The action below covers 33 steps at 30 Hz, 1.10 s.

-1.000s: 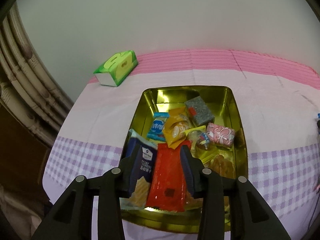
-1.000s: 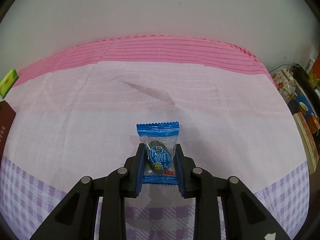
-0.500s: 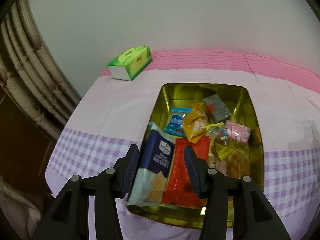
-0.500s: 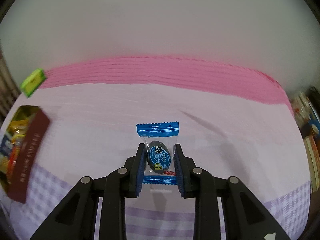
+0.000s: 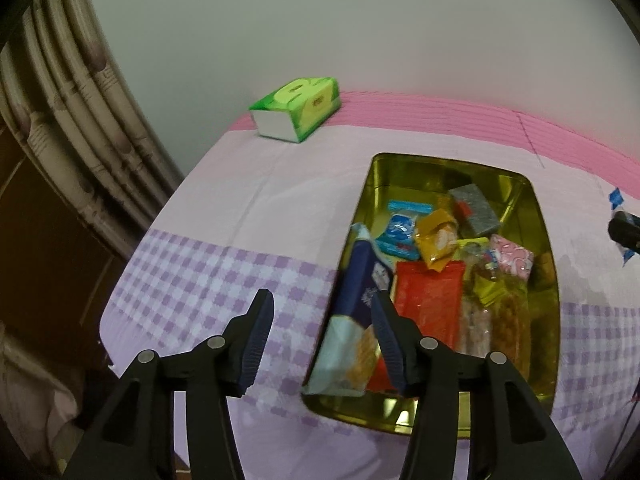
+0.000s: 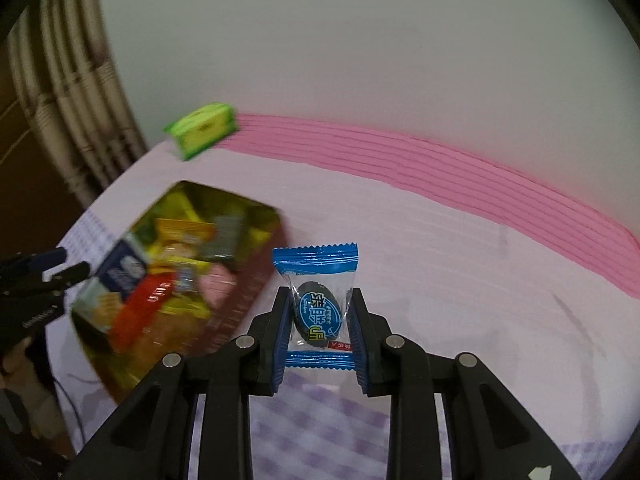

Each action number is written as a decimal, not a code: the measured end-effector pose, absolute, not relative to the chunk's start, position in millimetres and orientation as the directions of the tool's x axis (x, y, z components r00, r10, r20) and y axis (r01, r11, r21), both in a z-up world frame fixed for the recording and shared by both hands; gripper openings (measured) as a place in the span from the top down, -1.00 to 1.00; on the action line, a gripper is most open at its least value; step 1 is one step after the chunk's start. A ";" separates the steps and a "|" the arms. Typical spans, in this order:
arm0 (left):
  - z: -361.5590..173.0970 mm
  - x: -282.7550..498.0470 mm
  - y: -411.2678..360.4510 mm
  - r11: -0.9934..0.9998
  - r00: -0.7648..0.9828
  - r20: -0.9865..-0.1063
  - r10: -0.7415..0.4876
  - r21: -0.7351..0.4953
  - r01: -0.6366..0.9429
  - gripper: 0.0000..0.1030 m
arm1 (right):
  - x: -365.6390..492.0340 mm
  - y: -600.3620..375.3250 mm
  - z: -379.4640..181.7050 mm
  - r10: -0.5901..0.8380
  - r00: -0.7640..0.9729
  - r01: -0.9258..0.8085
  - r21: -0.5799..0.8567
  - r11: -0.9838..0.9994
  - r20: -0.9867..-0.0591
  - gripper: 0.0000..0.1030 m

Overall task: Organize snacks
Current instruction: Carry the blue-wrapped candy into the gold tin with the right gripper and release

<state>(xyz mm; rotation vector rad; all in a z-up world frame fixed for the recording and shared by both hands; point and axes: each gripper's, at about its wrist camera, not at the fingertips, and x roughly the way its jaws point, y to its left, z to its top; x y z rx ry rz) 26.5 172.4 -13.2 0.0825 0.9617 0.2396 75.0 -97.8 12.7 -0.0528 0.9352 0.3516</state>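
A gold tin [image 5: 544, 240] holds several snack packets, among them a navy cracker pack [image 5: 356, 312] and a red packet [image 5: 428, 300]. My left gripper [image 5: 320, 340] is open and empty, above the tin's left rim and the checked cloth. My right gripper [image 6: 318, 320] is shut on a blue-wrapped candy [image 6: 316, 304] and holds it above the cloth, to the right of the tin [image 6: 256, 292]. The candy's edge shows at the far right of the left wrist view [image 5: 618, 204].
A green tissue pack [image 5: 298, 106] lies at the table's back left by the wall; it shows in the right wrist view [image 6: 202, 128] too. A curtain [image 5: 60, 120] hangs left of the table. The left table edge [image 5: 116, 304] is close to my left gripper.
My left gripper has moved left, off the snacks to the tin's left rim. My right gripper has swung left with the candy, bringing the tin into its view.
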 end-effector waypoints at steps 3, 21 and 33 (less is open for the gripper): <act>-14.1 24.1 179.9 0.969 0.540 -0.807 0.239 0.165 -0.183 -0.02 | 74.6 -69.4 14.1 0.307 0.525 -0.364 0.117 0.924 -0.794 0.51; -21.5 12.9 210.8 0.958 0.484 -0.839 0.251 0.141 -0.251 -0.04 | 76.5 24.1 -10.8 0.356 0.441 -0.475 0.122 0.871 -0.824 0.50; -24.3 12.1 209.0 0.961 0.468 -0.850 0.242 0.143 -0.237 -0.04 | 85.2 39.0 -31.8 0.316 0.419 -0.464 0.099 0.880 -0.851 0.50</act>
